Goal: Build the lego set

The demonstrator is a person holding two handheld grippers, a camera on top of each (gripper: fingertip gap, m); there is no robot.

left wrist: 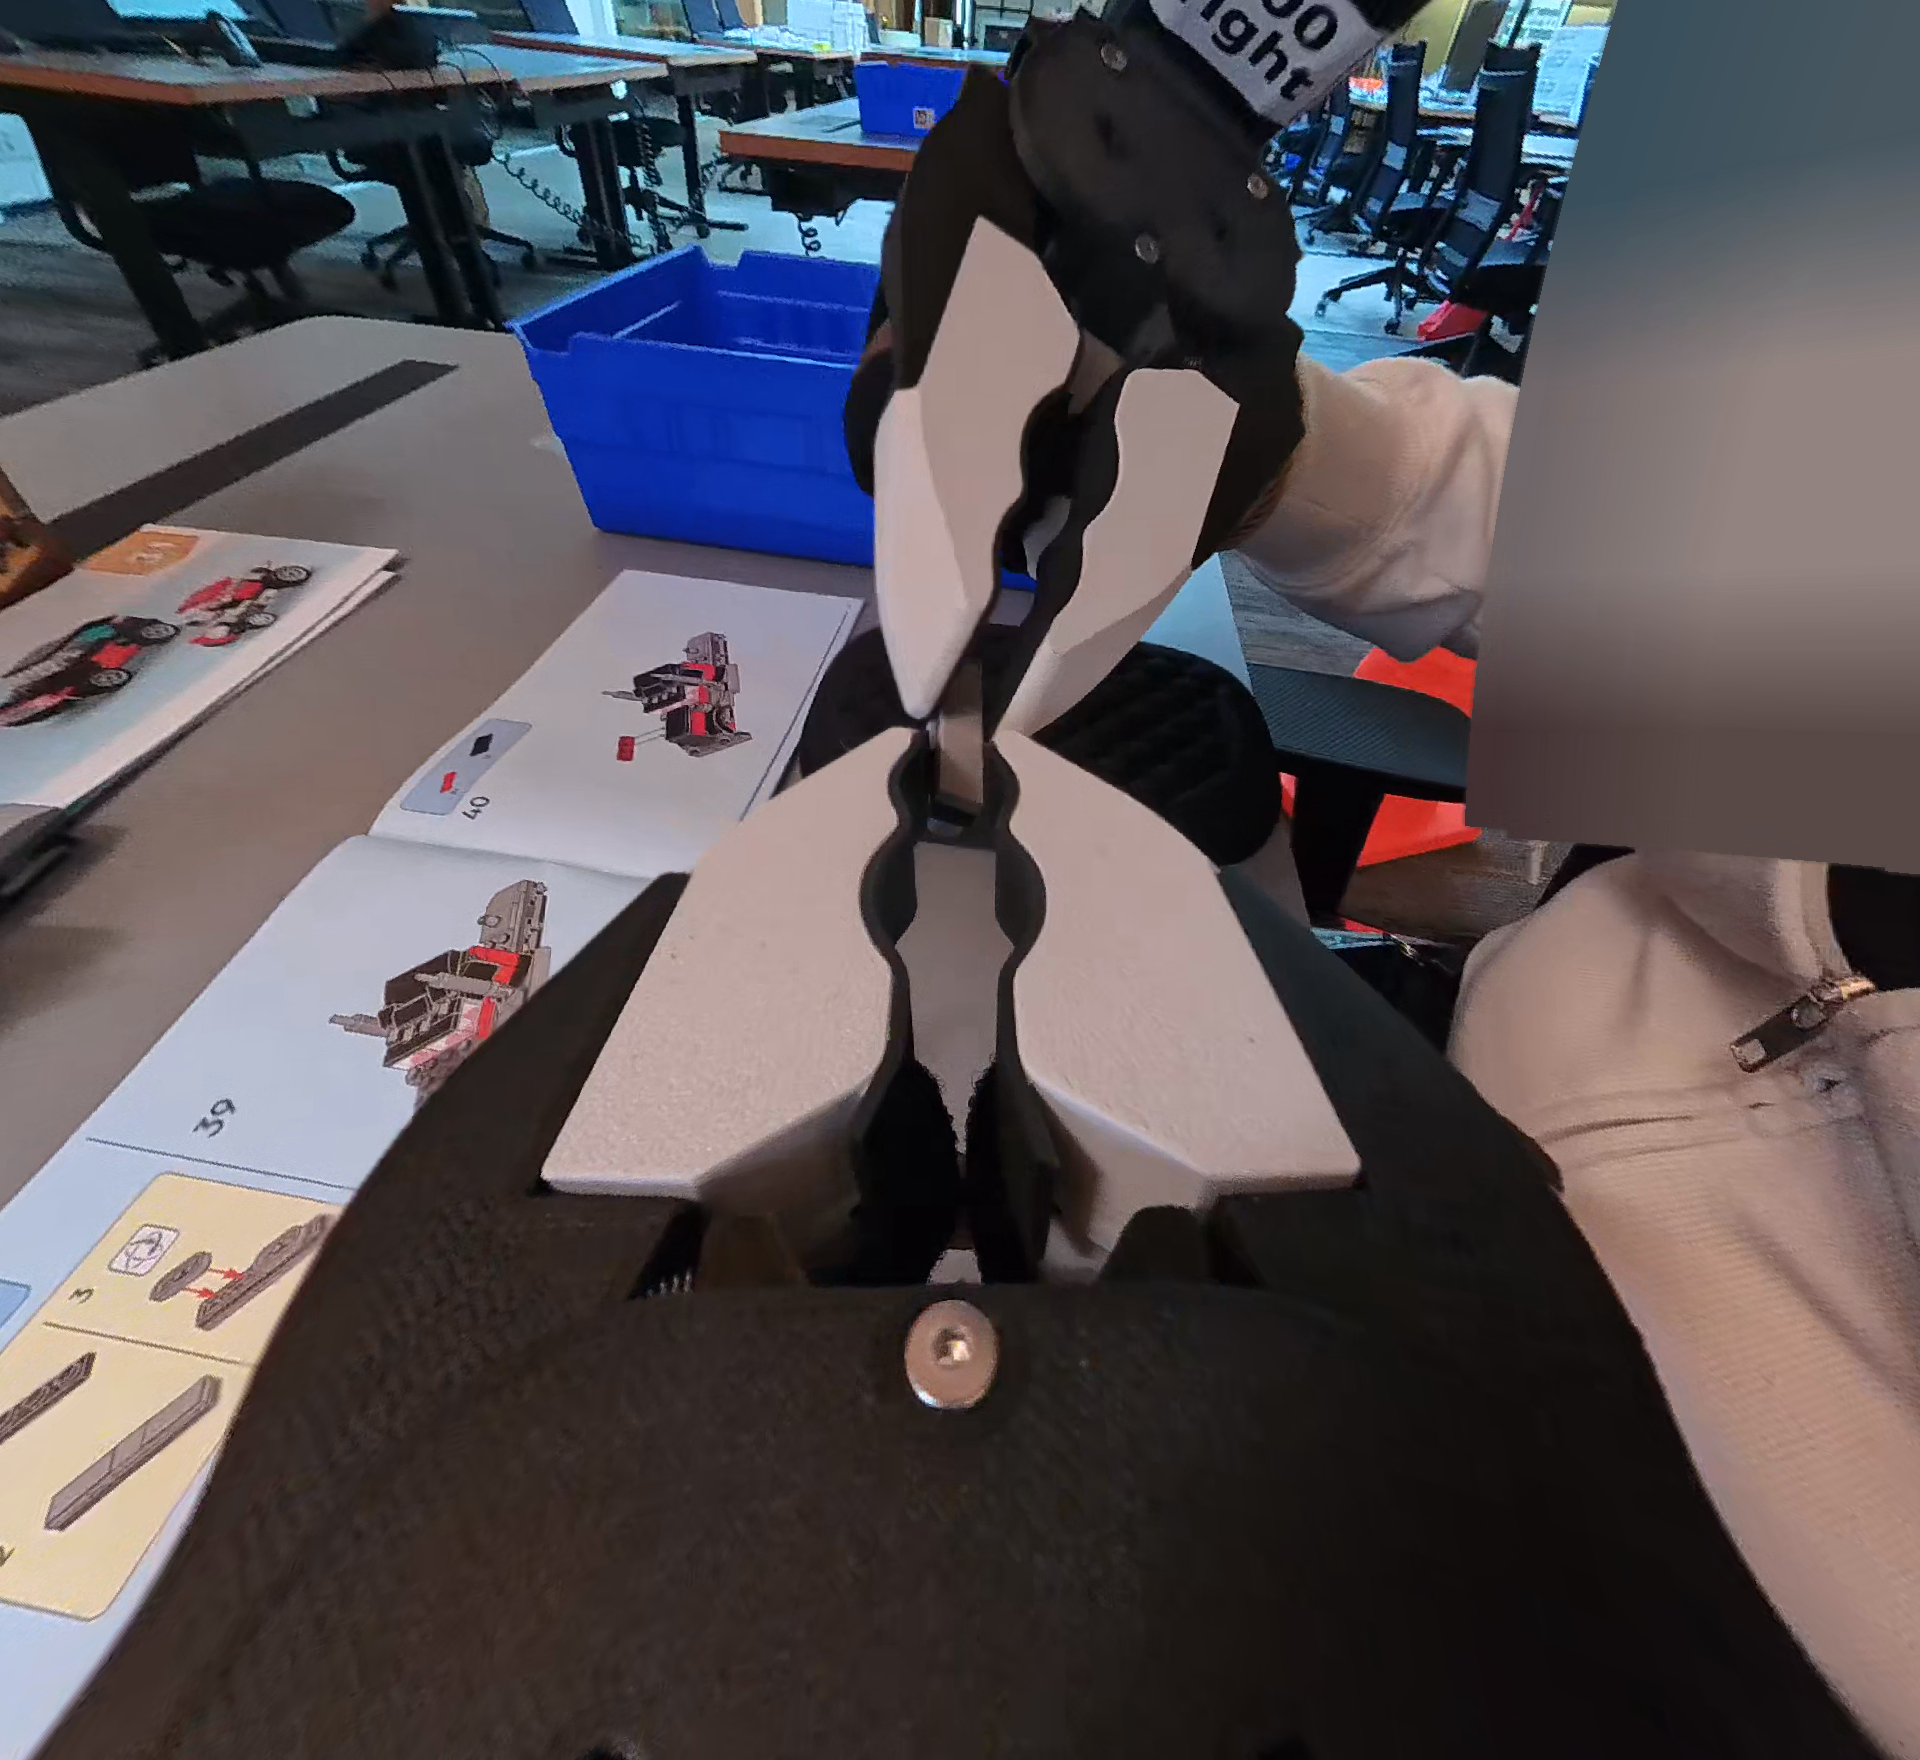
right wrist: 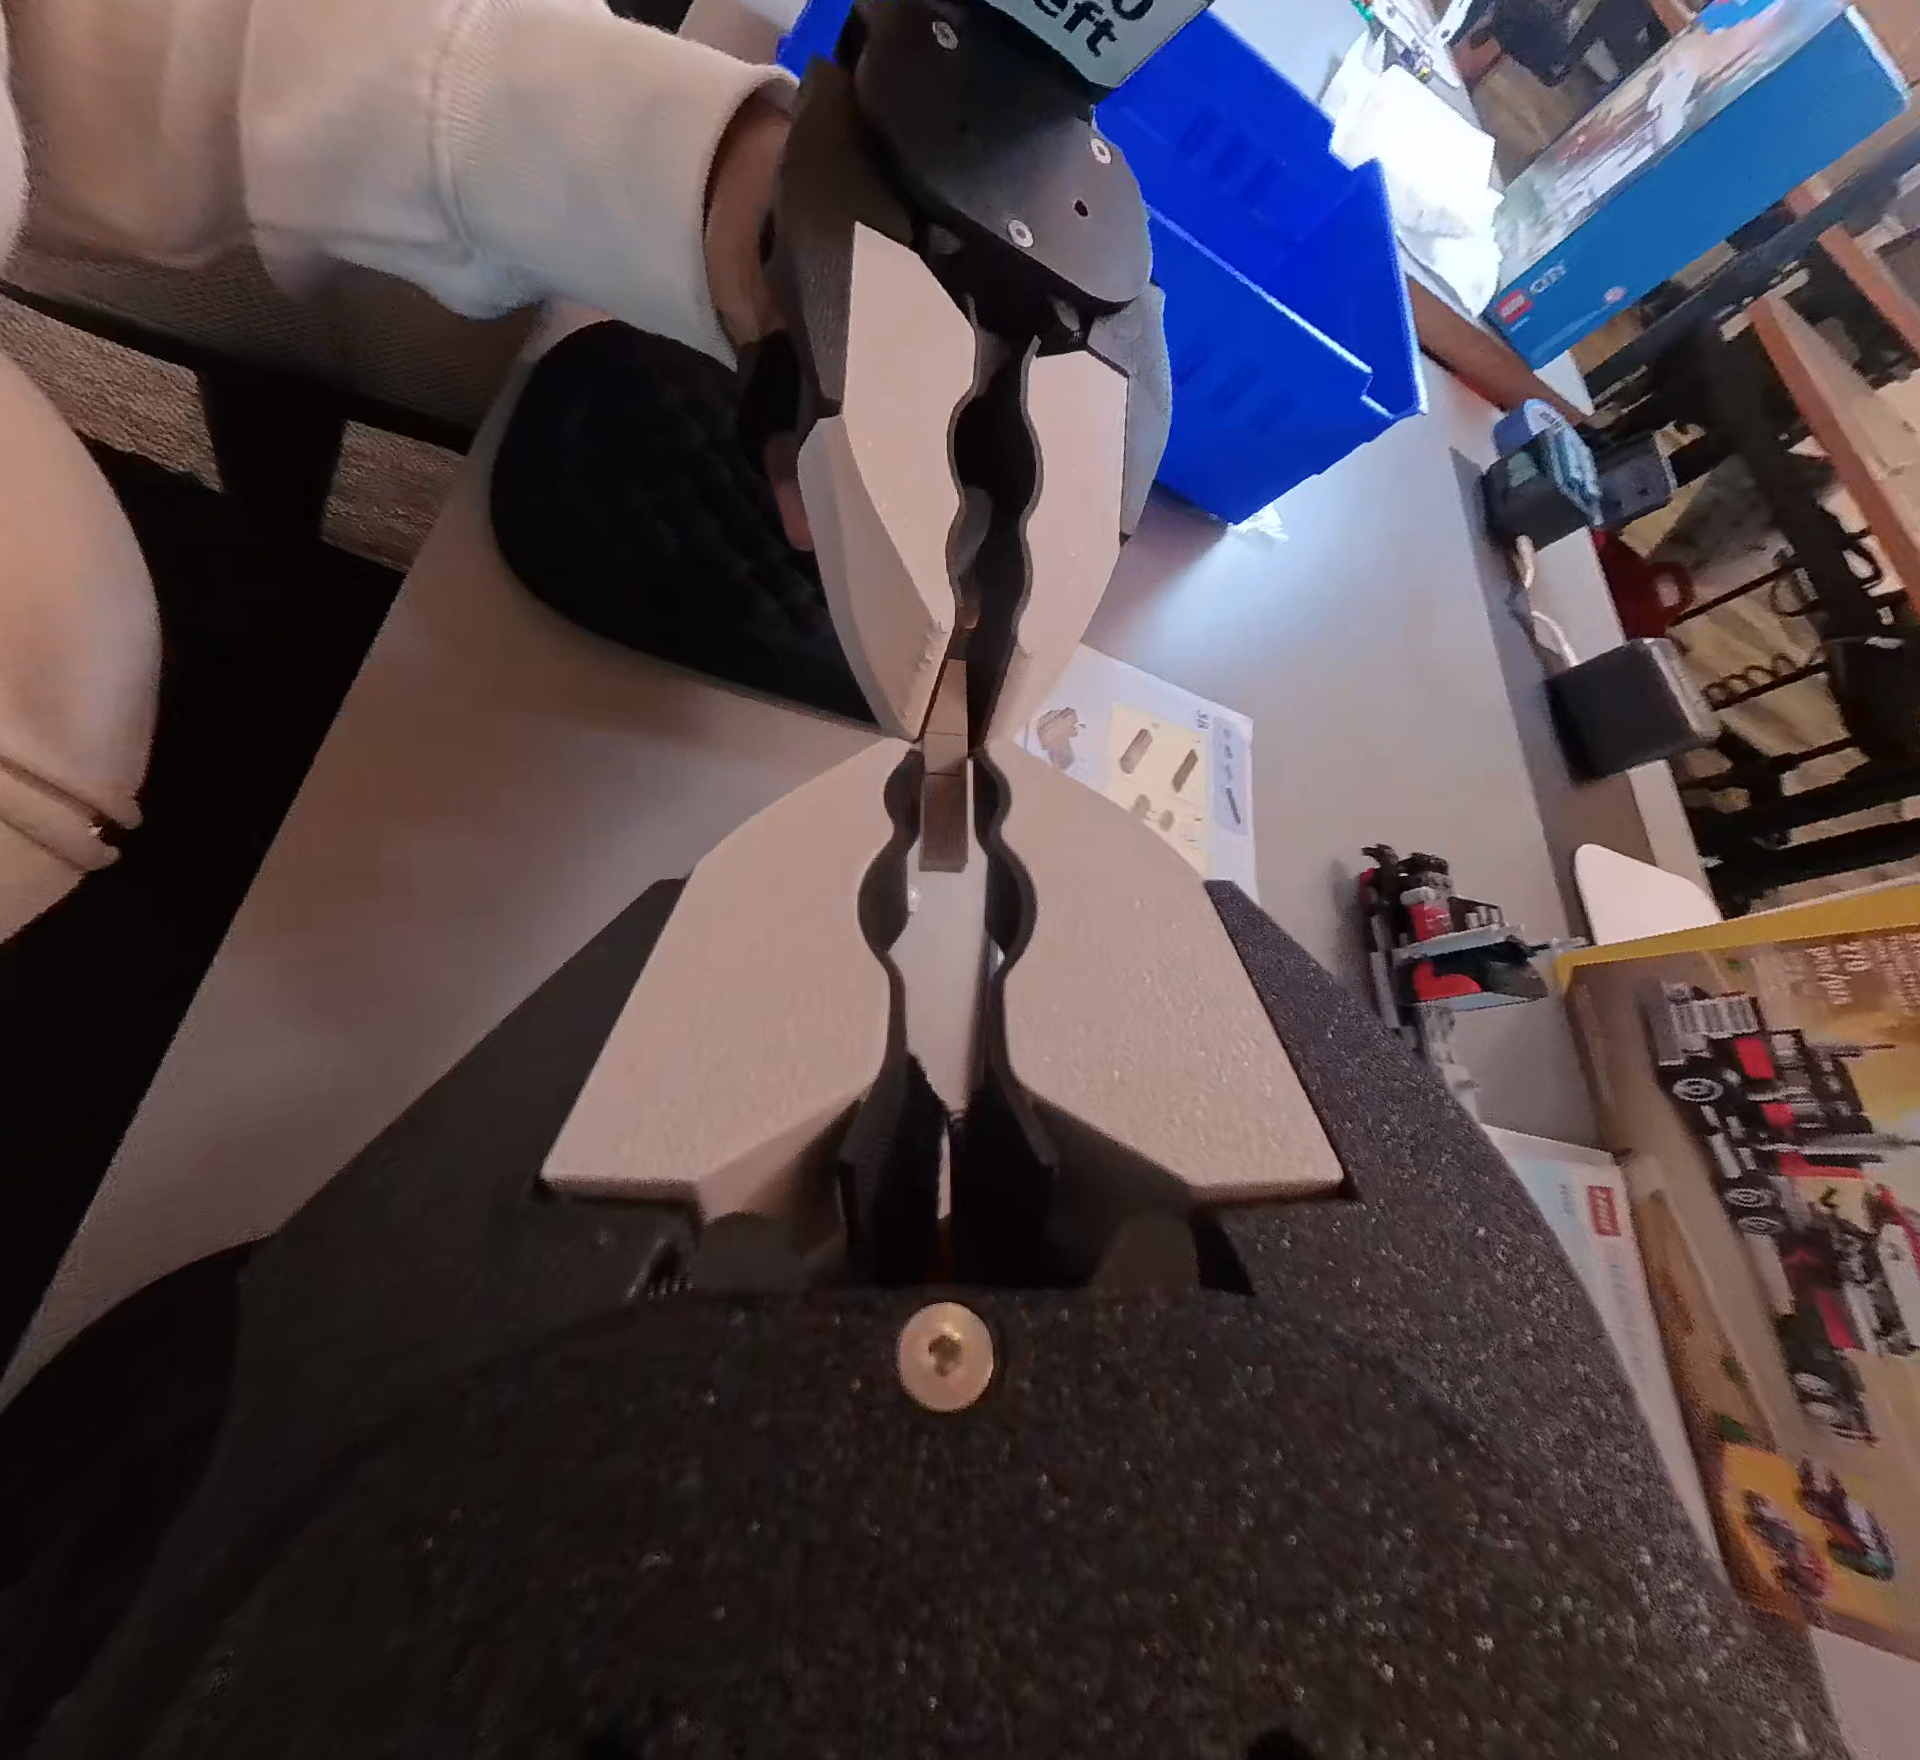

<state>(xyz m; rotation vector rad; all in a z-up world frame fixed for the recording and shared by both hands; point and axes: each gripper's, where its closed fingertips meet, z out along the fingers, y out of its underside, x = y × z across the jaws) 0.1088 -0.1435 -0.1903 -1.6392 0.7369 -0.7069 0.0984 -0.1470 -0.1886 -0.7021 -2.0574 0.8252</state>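
The two claws meet tip to tip above the tabletop (left wrist: 499, 484) edge, both clamped on one thin grey piece (left wrist: 961, 765), so no gap is left between the left claw (left wrist: 956, 754) and the right claw (left wrist: 961, 702). In the left wrist view, the blue bin (left wrist: 707, 422) blocks the way at 11 o'clock, the open instruction booklet (left wrist: 582, 723) covers the surface at 9 o'clock, and bare tabletop lies open between them. In the right wrist view, a partly built truck (right wrist: 1455, 952) and a set box (right wrist: 1787, 1243) crowd 3 to 4 o'clock; grey tabletop at 2 o'clock is free.
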